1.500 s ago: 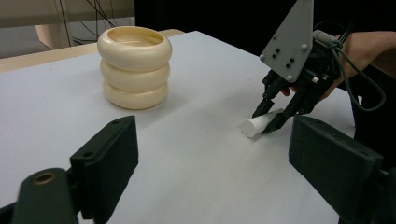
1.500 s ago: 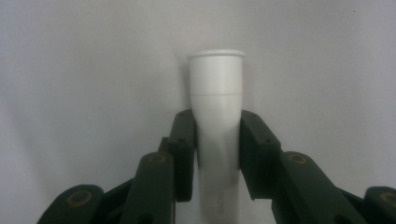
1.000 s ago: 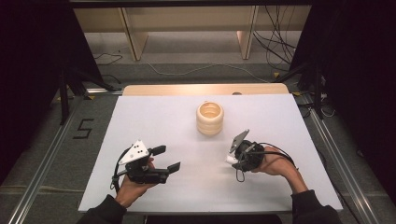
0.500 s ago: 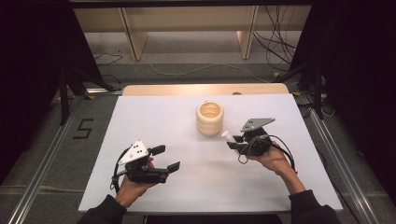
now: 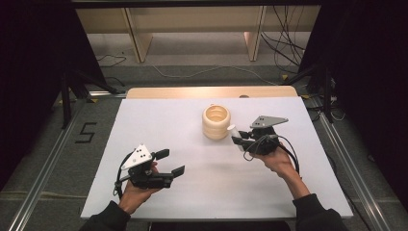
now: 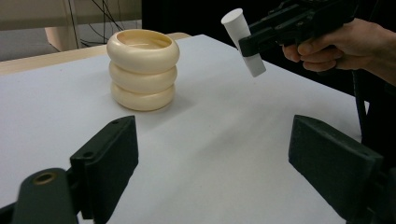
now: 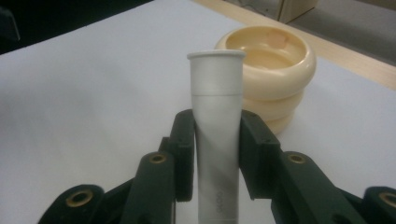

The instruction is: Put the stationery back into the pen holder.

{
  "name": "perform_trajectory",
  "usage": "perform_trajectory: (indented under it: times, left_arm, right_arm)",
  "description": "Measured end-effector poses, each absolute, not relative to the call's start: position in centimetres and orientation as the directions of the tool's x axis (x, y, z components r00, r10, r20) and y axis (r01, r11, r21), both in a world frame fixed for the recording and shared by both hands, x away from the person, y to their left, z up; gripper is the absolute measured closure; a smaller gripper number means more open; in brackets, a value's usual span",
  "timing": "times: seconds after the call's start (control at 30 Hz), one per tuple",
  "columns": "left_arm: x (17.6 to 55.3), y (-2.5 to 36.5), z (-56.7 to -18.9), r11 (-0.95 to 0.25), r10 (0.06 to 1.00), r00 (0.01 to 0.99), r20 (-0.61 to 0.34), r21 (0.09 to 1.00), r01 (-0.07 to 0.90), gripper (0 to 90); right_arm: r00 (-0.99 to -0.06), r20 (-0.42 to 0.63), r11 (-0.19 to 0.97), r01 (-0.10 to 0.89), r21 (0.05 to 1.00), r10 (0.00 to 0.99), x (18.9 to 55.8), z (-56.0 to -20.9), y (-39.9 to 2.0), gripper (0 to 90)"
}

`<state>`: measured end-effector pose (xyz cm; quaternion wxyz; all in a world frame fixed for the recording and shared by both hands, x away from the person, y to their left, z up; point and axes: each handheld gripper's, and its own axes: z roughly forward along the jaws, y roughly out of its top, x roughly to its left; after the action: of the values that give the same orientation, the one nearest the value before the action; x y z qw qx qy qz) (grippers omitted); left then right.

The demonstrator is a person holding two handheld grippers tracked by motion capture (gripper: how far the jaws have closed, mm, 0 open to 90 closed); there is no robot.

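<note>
A cream ribbed holder, shaped like three stacked rings with an open top, stands at the middle back of the white table. Just right of it, my right gripper is shut on a white tube and holds it above the table, pointing at the holder. In the right gripper view both pads clamp the white tube at mid-length, its rimmed end toward the holder. My left gripper rests open near the front left. Nothing lies between the open jaws of my left gripper, which faces the holder and the tube.
A wooden strip runs along the table's far edge. Metal rails flank the table on the floor. Shelf legs and cables lie beyond the table. Bare table surface lies between the two hands.
My right gripper has risen and rolled so that its grey plate faces up, carrying the white tube closer to the holder. The left gripper has not moved.
</note>
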<state>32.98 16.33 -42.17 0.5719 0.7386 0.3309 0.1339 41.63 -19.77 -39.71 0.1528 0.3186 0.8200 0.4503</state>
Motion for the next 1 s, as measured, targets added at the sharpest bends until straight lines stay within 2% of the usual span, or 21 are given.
perform_trajectory:
  times: [0.37,1.0]
  left_arm:
    - [33.0,16.4,-42.2,-0.126,0.642,0.745,-0.181,0.933,0.336,15.5]
    - [33.0,16.5,-42.2,-0.128,0.641,0.746,-0.180,0.933,0.336,15.5]
  right_arm:
    - [-0.711,0.107,0.274,0.400,0.875,0.695,43.9,-39.3,-19.2,69.4]
    - [-0.679,0.105,0.224,0.379,0.898,0.727,47.1,-37.8,-16.2,69.4]
